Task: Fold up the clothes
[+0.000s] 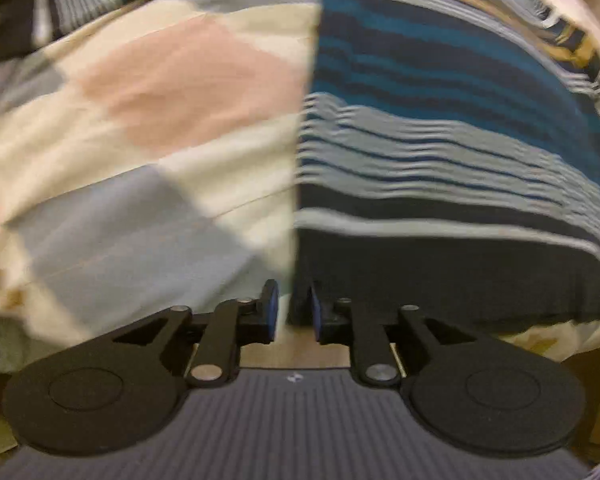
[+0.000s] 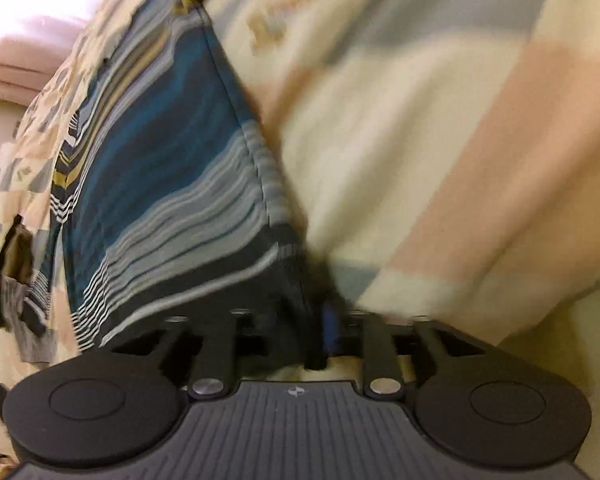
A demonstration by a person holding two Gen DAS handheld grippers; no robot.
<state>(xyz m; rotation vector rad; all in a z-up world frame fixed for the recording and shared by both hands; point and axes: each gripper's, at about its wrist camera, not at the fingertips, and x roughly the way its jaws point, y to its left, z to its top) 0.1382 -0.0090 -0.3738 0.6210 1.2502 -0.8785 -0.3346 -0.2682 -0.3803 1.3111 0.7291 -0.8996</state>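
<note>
Both grippers: black linkage arms, silver pivot screws, blue-padded fingers (image 1: 271, 309) (ribbed grey housing behind).

A bed with a bedcover (image 1: 148, 128) in cream, pink and grey-blue patches carries a striped garment (image 1: 440, 128) of navy, teal and grey lying flat

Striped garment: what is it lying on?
The striped garment lies on a bedcover with cream, pink and grey-blue patches, which shows beside it in both views. Whatever is directly beneath the garment is covered.
</note>
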